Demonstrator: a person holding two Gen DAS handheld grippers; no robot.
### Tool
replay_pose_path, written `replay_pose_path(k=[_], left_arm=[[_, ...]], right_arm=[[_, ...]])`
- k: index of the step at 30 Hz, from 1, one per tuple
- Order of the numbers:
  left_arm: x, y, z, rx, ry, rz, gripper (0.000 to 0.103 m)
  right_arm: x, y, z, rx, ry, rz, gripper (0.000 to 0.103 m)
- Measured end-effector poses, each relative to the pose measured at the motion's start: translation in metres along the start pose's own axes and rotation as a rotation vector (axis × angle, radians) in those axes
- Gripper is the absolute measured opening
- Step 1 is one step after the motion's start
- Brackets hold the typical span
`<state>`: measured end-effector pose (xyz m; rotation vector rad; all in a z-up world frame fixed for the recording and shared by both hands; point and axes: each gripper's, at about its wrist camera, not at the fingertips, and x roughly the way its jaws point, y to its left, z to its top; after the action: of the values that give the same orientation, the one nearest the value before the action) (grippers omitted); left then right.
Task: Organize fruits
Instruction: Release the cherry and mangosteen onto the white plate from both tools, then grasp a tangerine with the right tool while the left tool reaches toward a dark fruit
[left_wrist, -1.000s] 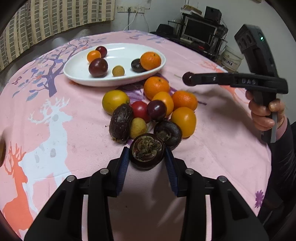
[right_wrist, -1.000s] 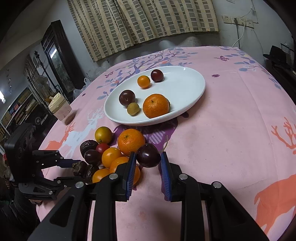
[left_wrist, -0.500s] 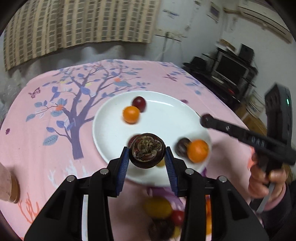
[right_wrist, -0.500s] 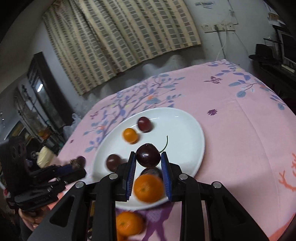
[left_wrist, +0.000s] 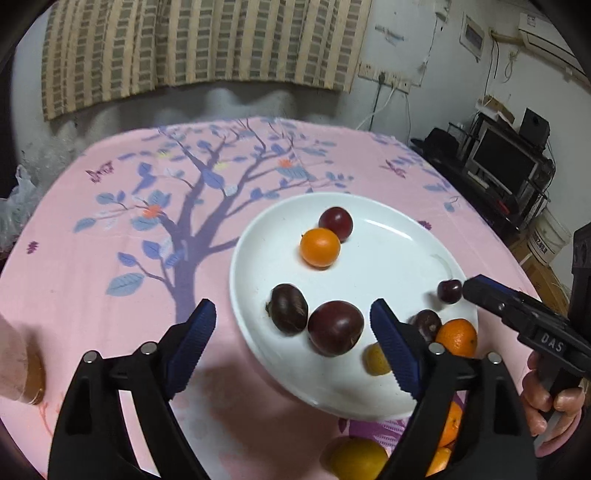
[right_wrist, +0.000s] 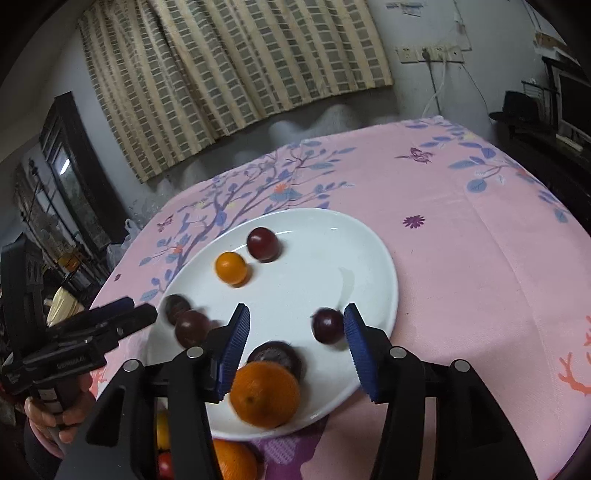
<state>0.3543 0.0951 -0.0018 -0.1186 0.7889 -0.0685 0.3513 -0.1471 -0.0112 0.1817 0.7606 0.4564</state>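
A white oval plate (left_wrist: 373, 243) (right_wrist: 332, 258) on the pink tablecloth holds several fruits. My left gripper (left_wrist: 293, 347) is open and empty over the plate's near left rim. A dark mangosteen (left_wrist: 289, 308) lies on the plate just ahead of it, beside a dark plum (left_wrist: 335, 326). My right gripper (right_wrist: 295, 345) is open and empty over the plate's near edge. A small dark plum (right_wrist: 327, 325) lies blurred on the plate between its fingers; it also shows in the left wrist view (left_wrist: 449, 291). An orange (right_wrist: 264, 393) and a small orange (left_wrist: 320, 246) also sit on the plate.
More oranges and a yellow fruit (left_wrist: 356, 458) lie on the cloth below the plate. A jar (left_wrist: 26, 362) stands at the left edge. Curtains hang behind the table, and a TV shelf (left_wrist: 509, 162) stands at the far right.
Both grippers moved over the plate and opened. The left let go of the mangosteen, the right let go of the small dark plum; both fruits now lie on the plate.
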Motion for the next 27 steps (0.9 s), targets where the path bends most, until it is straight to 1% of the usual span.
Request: replay_pose_path(k=[4, 8, 10, 12, 15, 19, 22, 23, 27], left_arm=[[-0.021, 0.003, -0.011, -0.016, -0.016, -0.004, 0.09], [-0.039, 0.007, -0.033, -0.015, -0.019, -0.011, 0.092], [-0.049, 0.008, -0.047, -0.002, -0.032, -0.004, 0.095], [-0.058, 0.009, -0.06, 0.011, -0.046, 0.024, 0.096], [-0.065, 0.011, -0.074, 0.008, -0.038, 0.039, 0.096], [-0.071, 0.016, -0.082, -0.015, -0.036, 0.049, 0.096], [-0.073, 0.02, -0.086, -0.03, -0.031, 0.053, 0.096], [-0.072, 0.021, -0.086, -0.034, -0.03, 0.055, 0.096], [-0.074, 0.025, -0.087, -0.046, -0.031, 0.06, 0.096]], right_arm=[[-0.017, 0.011, -0.014, -0.045, 0.019, 0.031, 0.055], [-0.028, 0.018, -0.03, -0.051, 0.088, 0.087, 0.055], [-0.033, 0.02, -0.039, -0.032, 0.125, 0.129, 0.055], [-0.038, 0.019, -0.05, 0.004, 0.168, 0.178, 0.055], [-0.041, 0.019, -0.063, 0.035, 0.221, 0.221, 0.055], [-0.041, 0.025, -0.08, 0.002, 0.276, 0.204, 0.055], [-0.039, 0.027, -0.086, -0.003, 0.31, 0.226, 0.055], [-0.04, 0.027, -0.087, 0.0, 0.312, 0.227, 0.057], [-0.038, 0.025, -0.088, 0.008, 0.322, 0.213, 0.057]])
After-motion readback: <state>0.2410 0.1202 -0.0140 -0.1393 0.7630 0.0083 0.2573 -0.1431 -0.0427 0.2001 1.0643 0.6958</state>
